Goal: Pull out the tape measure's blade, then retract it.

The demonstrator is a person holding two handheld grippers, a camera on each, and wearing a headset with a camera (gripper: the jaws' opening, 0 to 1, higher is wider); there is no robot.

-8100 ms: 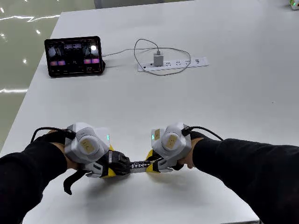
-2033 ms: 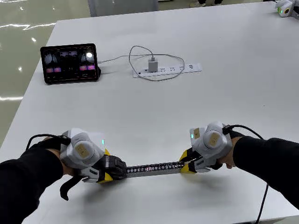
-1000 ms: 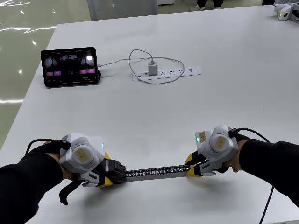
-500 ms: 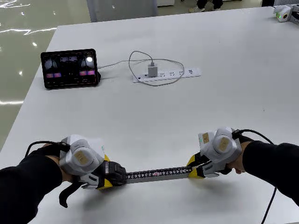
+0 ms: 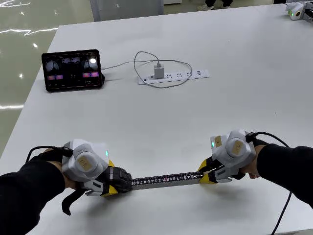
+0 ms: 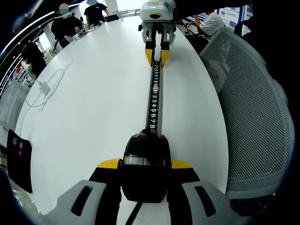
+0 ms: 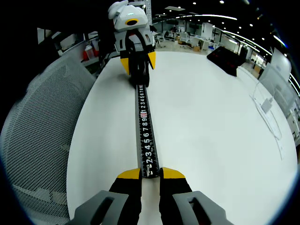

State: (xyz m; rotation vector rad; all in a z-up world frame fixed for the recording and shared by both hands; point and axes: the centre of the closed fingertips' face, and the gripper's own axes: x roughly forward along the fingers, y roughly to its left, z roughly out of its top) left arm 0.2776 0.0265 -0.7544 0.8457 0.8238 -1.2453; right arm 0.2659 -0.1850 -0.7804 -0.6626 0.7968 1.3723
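On my left, the left gripper (image 5: 111, 179) has its jaws clamped on the tape measure (image 5: 122, 179). The black case (image 6: 146, 173) sits squarely between the two yellow tips, one jaw on each side. It looks to be resting low on the counter (image 5: 195, 112), though I can't make out the contact from here.

From the mouth of the case, straight ahead of the left jaws, the blade (image 5: 166, 178) runs in a straight line over the counter to my other tool. Its printed numbers face up and read cleanly, past the first red mark.

At the far end, the right gripper (image 5: 203, 173) has its jaws pinched shut on the blade's tip. In the right gripper view, the low numbers begin just beyond the yellow tips, and the strip leads straight away from them to the case.

By my reckoning the first half is largely done. A good length of blade is out and stretched between the two sets of jaws. How much more is wanted, the task doesn't say. The retract hasn't begun. For that I'd bring the right jaws back toward the left ones along the blade's own line, holding the tip so it feeds in instead of whipping. I can't tell whether the case's lock is engaged.

Well beyond both jaws, a tablet (image 5: 72, 70) and a power strip (image 5: 173, 76) sit clear of the work.
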